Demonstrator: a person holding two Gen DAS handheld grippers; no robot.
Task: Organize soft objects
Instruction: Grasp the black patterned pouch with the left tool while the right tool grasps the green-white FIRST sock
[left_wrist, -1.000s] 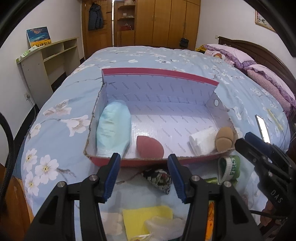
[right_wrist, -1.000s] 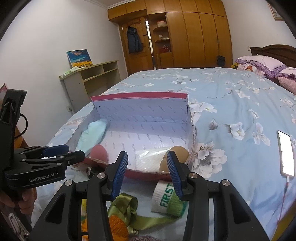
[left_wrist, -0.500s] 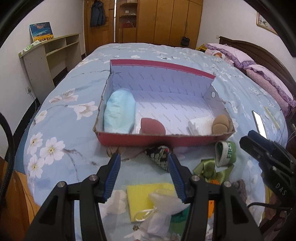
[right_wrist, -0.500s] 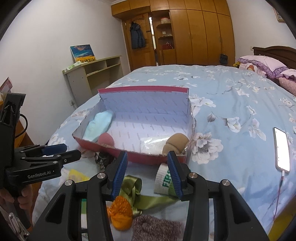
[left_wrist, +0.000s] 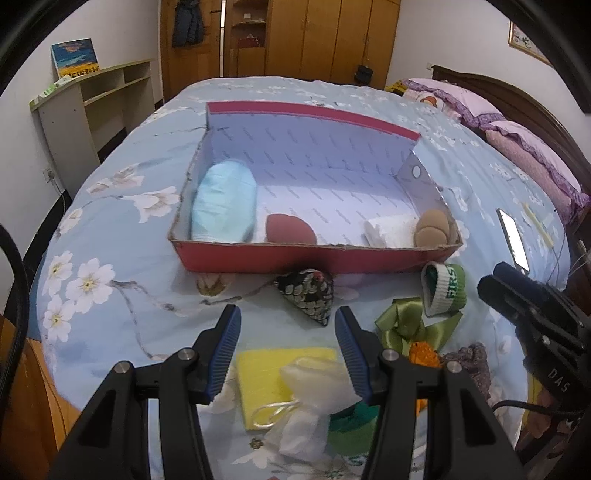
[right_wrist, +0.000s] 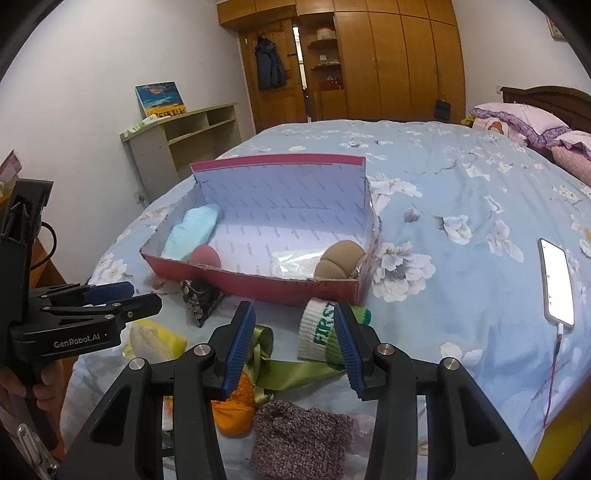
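On the bed, before the box (left_wrist: 314, 254), the pouch (left_wrist: 306, 293) is lying, light and squashy; pinching its middle looks best. Both grippers, left (left_wrist: 286, 349) and right (right_wrist: 291, 343), are hovering released, empty.

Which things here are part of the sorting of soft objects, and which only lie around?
Job: red box; blue pouch; pink sponge; tan puff; sequin pouch; wristband; green ribbon; yellow cloth; knit piece.

Lying about: phone; pillows; shelf.
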